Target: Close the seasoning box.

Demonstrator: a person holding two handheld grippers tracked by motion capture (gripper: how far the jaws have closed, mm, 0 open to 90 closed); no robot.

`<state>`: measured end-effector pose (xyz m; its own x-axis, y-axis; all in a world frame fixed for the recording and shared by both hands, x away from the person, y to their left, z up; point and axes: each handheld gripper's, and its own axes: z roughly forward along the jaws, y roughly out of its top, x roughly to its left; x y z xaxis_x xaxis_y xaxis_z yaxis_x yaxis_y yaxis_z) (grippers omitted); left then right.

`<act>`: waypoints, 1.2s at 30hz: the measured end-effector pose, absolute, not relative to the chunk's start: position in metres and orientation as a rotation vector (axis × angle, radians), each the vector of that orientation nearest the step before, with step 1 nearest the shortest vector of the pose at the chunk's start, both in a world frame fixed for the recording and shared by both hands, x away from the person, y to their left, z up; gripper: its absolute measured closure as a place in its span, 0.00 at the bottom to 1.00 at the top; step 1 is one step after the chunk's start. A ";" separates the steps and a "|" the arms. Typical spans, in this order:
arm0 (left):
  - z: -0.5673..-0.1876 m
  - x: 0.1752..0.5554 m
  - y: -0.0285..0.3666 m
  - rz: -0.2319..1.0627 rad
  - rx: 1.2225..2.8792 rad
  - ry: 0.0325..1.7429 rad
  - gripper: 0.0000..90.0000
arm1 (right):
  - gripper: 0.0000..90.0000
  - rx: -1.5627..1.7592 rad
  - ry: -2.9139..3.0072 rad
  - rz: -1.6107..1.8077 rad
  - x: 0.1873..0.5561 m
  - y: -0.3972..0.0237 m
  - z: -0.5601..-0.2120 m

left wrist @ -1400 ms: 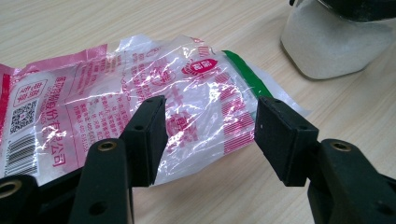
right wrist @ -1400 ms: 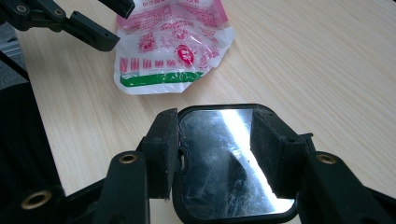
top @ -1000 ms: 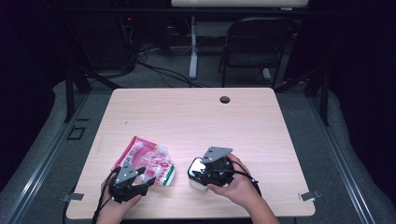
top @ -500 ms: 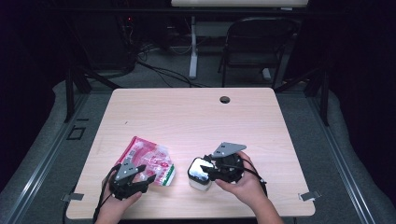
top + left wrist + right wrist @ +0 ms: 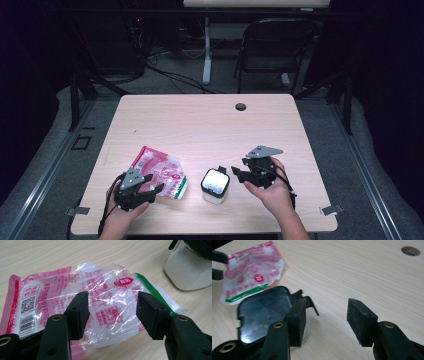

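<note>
A crinkled pink-and-clear plastic bag [image 5: 159, 171] lies flat at the table's front left. My left gripper [image 5: 154, 184] hovers at its near edge, open. In the left gripper view the bag [image 5: 50, 292] spreads under and between the jaws of that gripper [image 5: 113, 307], which do not pinch it. A small clear jar of white granules [image 5: 215, 186] with a black lid stands to the bag's right. My right gripper [image 5: 235, 173] is open just right of the jar, apart from it. In the right gripper view the black lid [image 5: 264, 312] sits behind the left jaw of my right gripper [image 5: 325, 315], with bare wood in the gap.
The wooden table [image 5: 210, 125] has a round cable hole [image 5: 241, 106] near its far edge. A folding chair [image 5: 272, 50] and cables stand on the floor beyond. In the left gripper view the jar [image 5: 187, 272] stands at the upper right.
My right gripper has drawn away to the right from the jar, which stays where it was. The left gripper and the bag have barely moved.
</note>
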<state>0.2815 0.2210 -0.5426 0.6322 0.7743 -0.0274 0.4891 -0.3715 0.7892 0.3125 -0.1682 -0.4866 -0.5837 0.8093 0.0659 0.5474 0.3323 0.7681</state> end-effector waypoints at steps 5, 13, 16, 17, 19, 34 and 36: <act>-0.543 0.283 0.224 0.456 2.037 0.999 0.49 | 0.56 1.278 2.249 1.097 0.319 -0.180 -0.493; -0.545 0.286 0.228 0.470 2.030 1.014 0.49 | 0.55 1.367 2.199 1.066 0.327 -0.190 -0.512; -0.545 0.287 0.230 0.474 2.031 1.020 0.49 | 0.56 1.397 2.169 1.045 0.330 -0.194 -0.520; -0.545 0.287 0.231 0.474 2.034 1.020 0.49 | 0.56 1.417 2.162 1.035 0.331 -0.195 -0.522; -0.545 0.288 0.232 0.474 2.030 1.022 0.49 | 0.56 1.454 2.139 1.038 0.333 -0.199 -0.528; -0.548 0.290 0.235 0.482 2.029 1.028 0.48 | 0.61 1.518 2.065 0.951 0.339 -0.209 -0.556; -0.548 0.291 0.235 0.481 2.026 1.034 0.48 | 0.61 1.513 2.075 0.957 0.339 -0.208 -0.557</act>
